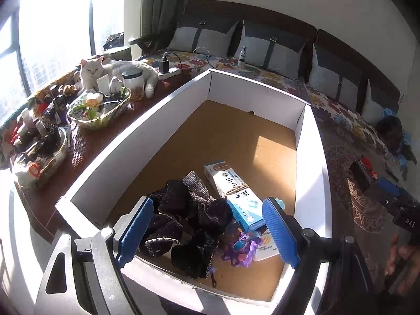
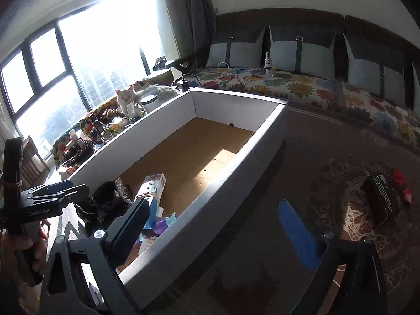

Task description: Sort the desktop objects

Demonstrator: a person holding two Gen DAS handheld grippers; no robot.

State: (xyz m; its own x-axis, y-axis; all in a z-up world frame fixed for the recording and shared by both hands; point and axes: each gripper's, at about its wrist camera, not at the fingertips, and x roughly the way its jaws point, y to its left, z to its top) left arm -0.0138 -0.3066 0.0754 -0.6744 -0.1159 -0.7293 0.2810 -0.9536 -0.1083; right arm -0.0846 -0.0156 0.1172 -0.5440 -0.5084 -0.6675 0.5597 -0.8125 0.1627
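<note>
A white-walled cardboard box with a brown floor holds a dark knitted cloth, a blue-white carton and a purple toy. My left gripper is open above the box's near corner, its blue pads either side of the cloth, not touching it. My right gripper is open and empty over the box's right wall and the patterned tabletop. A black box lies on the table to its right; it also shows in the left wrist view.
Left of the box are glass bowls of clutter, a jar and a white cat. A floral bench with grey cushions runs behind. The other hand-held gripper shows at left.
</note>
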